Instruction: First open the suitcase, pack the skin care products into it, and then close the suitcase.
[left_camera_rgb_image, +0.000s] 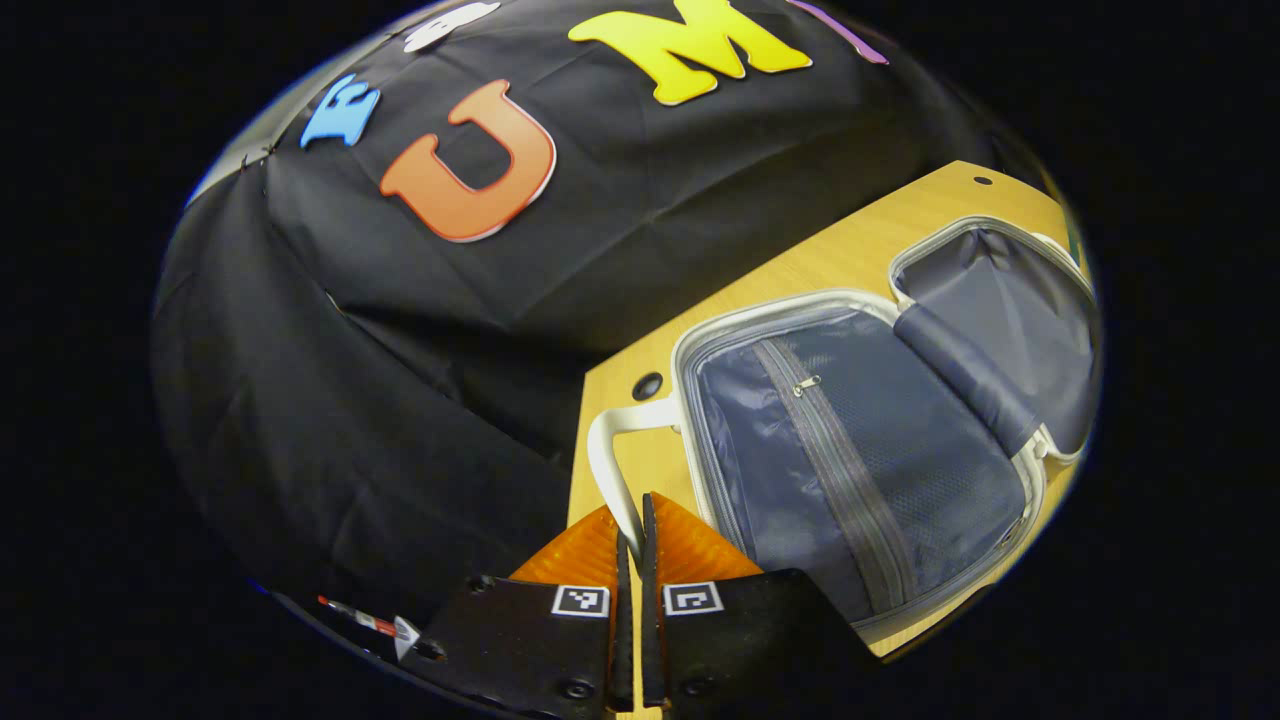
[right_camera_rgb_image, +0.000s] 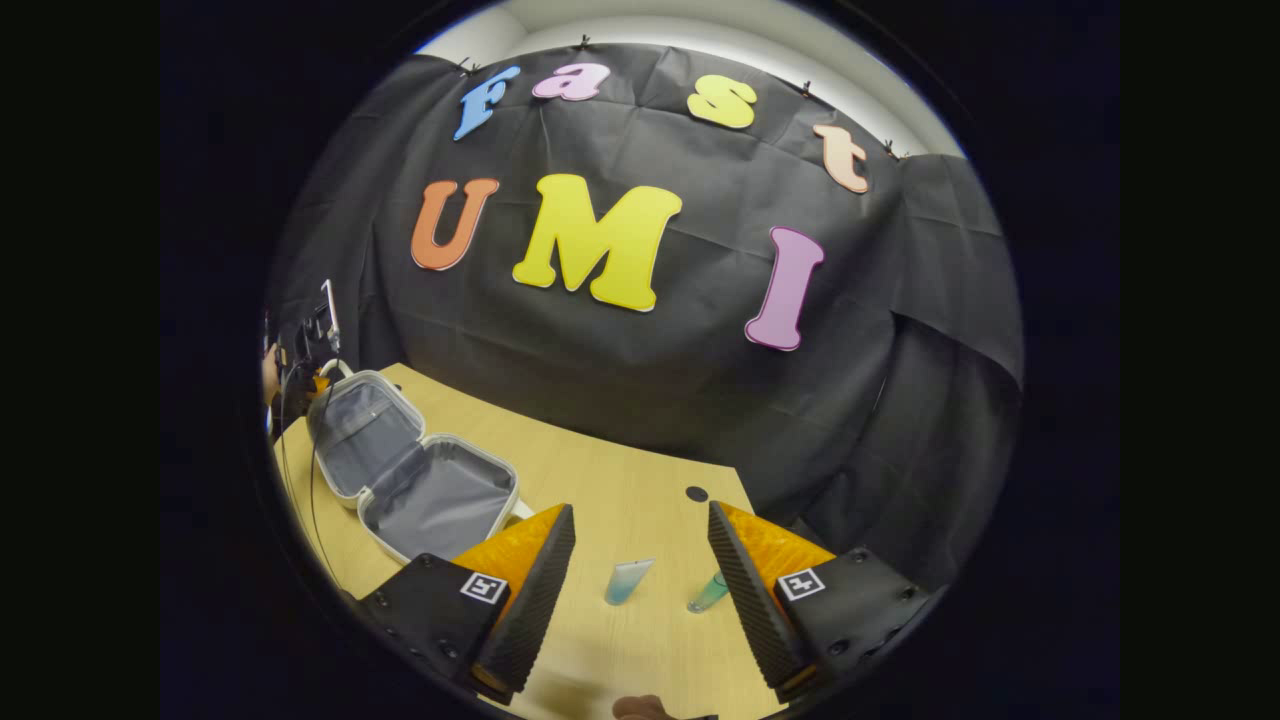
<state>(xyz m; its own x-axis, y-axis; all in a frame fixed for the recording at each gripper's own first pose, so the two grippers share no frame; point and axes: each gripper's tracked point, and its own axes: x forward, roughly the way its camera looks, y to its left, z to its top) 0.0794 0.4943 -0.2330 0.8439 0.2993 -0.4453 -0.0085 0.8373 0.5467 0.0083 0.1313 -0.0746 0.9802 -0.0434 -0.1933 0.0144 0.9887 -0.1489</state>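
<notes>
Left claw (left_camera_rgb_image: 632, 545) pinching suitcase handle (left_camera_rgb_image: 610, 455)

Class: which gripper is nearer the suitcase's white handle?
Left. The left gripper is shut on the white handle; the right gripper hangs open over two tubes, apart from the suitcase.

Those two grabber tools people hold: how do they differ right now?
The left gripper is closed, both fingers pinching the suitcase's white handle; the right gripper is wide open and holds nothing. The left one sits at the open suitcase; the right one hovers over the wooden table, facing two small tubes. Both have ridged fingers.
</notes>
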